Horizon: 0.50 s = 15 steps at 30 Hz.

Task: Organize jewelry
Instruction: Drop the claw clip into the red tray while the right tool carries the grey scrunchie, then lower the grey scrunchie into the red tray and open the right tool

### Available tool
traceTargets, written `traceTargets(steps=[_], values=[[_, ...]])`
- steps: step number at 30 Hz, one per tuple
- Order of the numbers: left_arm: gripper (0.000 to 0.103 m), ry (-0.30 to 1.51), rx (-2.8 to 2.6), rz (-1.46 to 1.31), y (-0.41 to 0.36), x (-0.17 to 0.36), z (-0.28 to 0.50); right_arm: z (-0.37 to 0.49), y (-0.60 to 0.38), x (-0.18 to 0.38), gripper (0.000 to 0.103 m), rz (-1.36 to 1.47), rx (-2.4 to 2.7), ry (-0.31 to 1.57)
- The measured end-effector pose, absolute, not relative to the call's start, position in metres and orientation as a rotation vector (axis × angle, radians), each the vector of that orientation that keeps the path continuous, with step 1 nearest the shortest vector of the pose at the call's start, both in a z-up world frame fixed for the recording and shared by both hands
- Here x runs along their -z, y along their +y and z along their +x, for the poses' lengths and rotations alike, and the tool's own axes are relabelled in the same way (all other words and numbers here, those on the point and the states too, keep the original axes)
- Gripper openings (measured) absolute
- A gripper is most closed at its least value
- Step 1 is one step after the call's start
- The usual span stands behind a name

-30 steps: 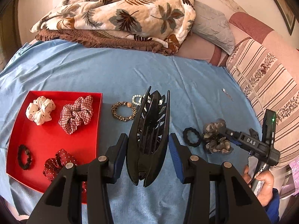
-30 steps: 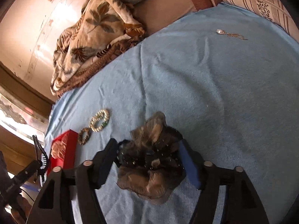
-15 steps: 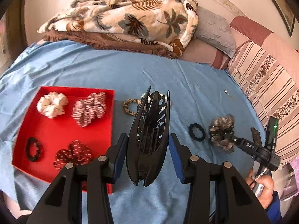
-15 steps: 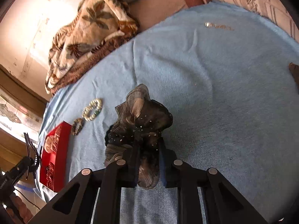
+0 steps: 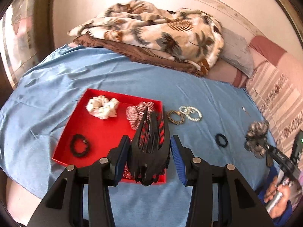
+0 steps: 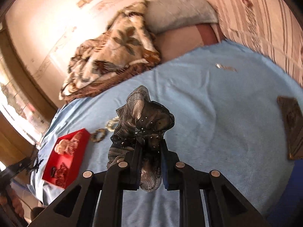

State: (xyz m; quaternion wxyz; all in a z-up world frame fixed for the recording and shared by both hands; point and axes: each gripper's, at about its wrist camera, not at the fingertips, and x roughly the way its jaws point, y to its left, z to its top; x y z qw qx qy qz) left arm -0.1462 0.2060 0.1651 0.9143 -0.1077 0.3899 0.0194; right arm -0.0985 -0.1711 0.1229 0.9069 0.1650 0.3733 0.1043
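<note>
The left gripper [image 5: 150, 154] pinches a big black hair claw [image 5: 149, 147] between its blue pads [image 5: 123, 158], and the claw hangs over the near right corner of the red tray [image 5: 98, 132]. The tray sits on a blue sheet [image 5: 132, 79] spread over a bed. In the tray, a white scrunchie [image 5: 103, 106] lies at about 11 o'clock, a red and white striped scrunchie [image 5: 137, 113] sits at about 1 o'clock, partly behind the claw, and a black hair tie [image 5: 79, 145] lies at about 8 o'clock. A bit of a red dotted scrunchie [image 5: 128, 172] peeks out under the claw. Just to the right of the tray, at 3 o'clock from it, lie a brown bead bracelet [image 5: 175, 116] and a pearl bracelet [image 5: 191, 113], touching each other. More to the right lies a small black hair tie [image 5: 221, 140]. The right gripper [image 6: 148, 158] is pressed tight on a grey-brown scrunchie [image 6: 145, 117], which sticks up from its fingers, off the sheet. A hand [image 5: 278, 194] holds that gripper's handle at the far right of the left view. A leafy blanket [image 5: 161, 30] is piled at 12 o'clock, by the wall
</note>
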Motion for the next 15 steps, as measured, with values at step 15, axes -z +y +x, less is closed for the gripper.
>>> traceTargets(steps=[15], values=[[0.036,0.785,-0.018,-0.405,0.291,-0.132,-0.119,-0.081,-0.011,-0.140,0.018,0.158,-0.500,0.864]])
